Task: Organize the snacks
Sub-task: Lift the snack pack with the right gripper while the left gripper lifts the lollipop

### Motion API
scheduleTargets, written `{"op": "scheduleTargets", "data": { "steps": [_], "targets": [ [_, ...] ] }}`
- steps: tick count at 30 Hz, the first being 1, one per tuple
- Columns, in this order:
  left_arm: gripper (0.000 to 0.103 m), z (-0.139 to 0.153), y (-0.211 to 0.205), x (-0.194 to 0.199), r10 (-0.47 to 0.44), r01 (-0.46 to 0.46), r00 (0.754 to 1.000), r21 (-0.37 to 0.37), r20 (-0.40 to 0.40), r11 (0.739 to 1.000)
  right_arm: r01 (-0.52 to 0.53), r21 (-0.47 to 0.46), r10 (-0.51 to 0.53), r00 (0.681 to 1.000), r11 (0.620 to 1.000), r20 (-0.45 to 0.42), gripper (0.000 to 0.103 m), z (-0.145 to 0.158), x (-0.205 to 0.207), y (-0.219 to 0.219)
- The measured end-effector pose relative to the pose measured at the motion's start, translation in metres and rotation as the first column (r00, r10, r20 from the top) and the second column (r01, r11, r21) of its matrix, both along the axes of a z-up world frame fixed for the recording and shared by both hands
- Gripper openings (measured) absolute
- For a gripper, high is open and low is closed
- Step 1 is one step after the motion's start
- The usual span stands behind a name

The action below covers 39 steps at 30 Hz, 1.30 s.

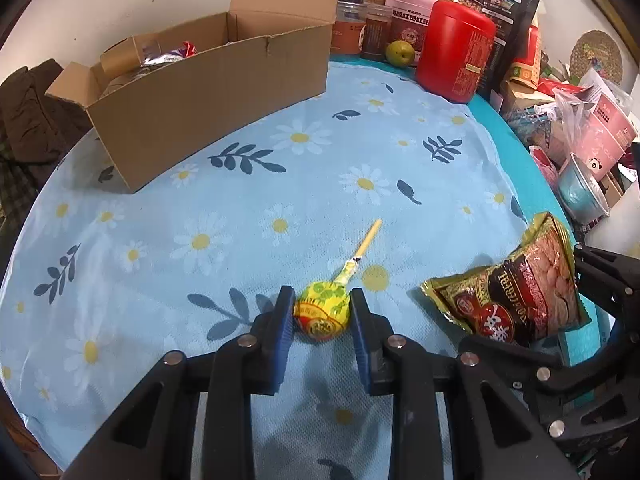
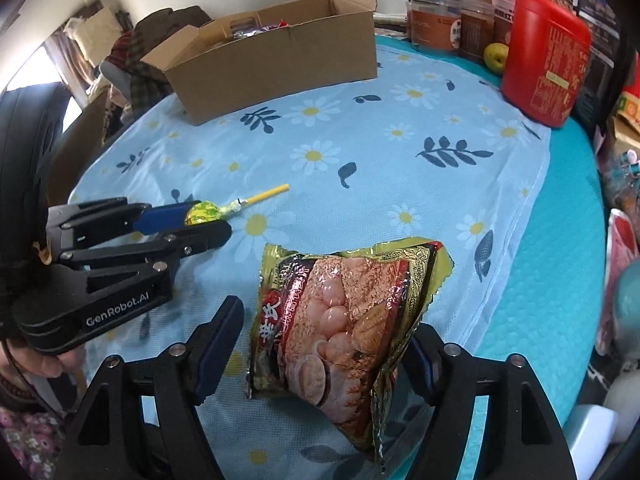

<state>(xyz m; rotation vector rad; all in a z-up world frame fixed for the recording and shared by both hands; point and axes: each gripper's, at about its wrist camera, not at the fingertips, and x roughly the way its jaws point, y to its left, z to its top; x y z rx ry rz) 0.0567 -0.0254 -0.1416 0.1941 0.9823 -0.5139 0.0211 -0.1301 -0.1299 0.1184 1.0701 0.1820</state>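
You have a lollipop (image 1: 322, 312) with a yellow-green wrapper lying on the flowered blue cloth; its yellow stick points away, toward the far side. Near it, to the right, a snack bag (image 2: 340, 320) in gold and dark red, printed with pale round pieces, stands tilted on one edge. Further back a long cardboard box (image 1: 200, 92) is open, flaps up, with some shiny packets already inside.

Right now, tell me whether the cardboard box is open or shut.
Open. The cardboard box has its top flaps standing up and folded outward, and shiny snack wrappers show inside it in both views.
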Motion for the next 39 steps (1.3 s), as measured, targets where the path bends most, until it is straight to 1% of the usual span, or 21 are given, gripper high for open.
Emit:
{"op": "scheduleTargets", "data": {
  "steps": [3,5,9,10,11,14,17,24,27,32,36,39],
  "targets": [
    [0.027,0.0,-0.002,0.0,-0.001,0.001,1.0,0.011,0.006,1.0,-0.002,-0.015,0.002,1.0,1.0,0.007,0.075,-0.001,-0.002,0.0],
    [0.027,0.0,-0.002,0.0,0.001,-0.001,1.0,0.005,0.004,1.0,-0.007,-0.029,0.007,1.0,1.0,0.01,0.075,-0.002,-0.002,0.002],
    [0.027,0.001,0.005,0.004,0.028,-0.03,0.999,-0.052,-0.035,0.998,-0.017,-0.069,0.019,1.0,0.998,0.023,0.074,-0.003,-0.004,0.007],
    [0.027,0.001,0.008,0.005,0.038,-0.042,0.998,-0.072,-0.049,0.997,-0.013,-0.086,0.015,0.999,0.996,0.029,0.069,-0.003,-0.005,0.008],
    [0.027,0.001,0.009,0.005,0.041,-0.045,0.998,-0.079,-0.054,0.996,-0.009,-0.099,0.013,0.999,0.995,0.036,0.061,-0.003,-0.005,0.009],
    [0.027,0.001,0.008,0.0,0.033,-0.036,0.999,-0.058,-0.039,0.998,-0.007,-0.084,0.011,0.999,0.996,0.041,0.052,-0.001,-0.005,0.007],
    [0.026,0.003,0.01,-0.004,0.034,-0.037,0.999,-0.064,-0.04,0.997,-0.007,-0.072,0.01,0.999,0.997,0.051,0.048,0.0,-0.006,0.007],
    [0.026,0.013,0.019,-0.011,0.041,-0.044,0.998,-0.085,-0.037,0.995,-0.035,-0.026,0.037,0.996,0.999,0.077,0.045,0.009,-0.007,0.012],
    [0.026,0.02,0.026,-0.012,0.047,-0.051,0.998,-0.112,-0.044,0.992,-0.056,-0.008,0.056,0.994,0.998,0.096,0.045,0.015,-0.005,0.015],
    [0.026,0.038,0.035,-0.013,0.062,-0.064,0.998,-0.145,-0.015,0.987,-0.092,0.007,0.09,0.988,0.996,0.128,0.045,0.029,0.001,0.023],
    [0.026,0.053,0.038,-0.009,0.079,-0.074,0.996,-0.147,0.029,0.986,-0.116,0.014,0.112,0.981,0.993,0.155,0.045,0.041,0.011,0.027],
    [0.026,0.065,0.043,-0.003,0.1,-0.091,0.994,-0.164,0.046,0.982,-0.126,0.025,0.119,0.977,0.992,0.18,0.045,0.052,0.021,0.029]
  ]
}}
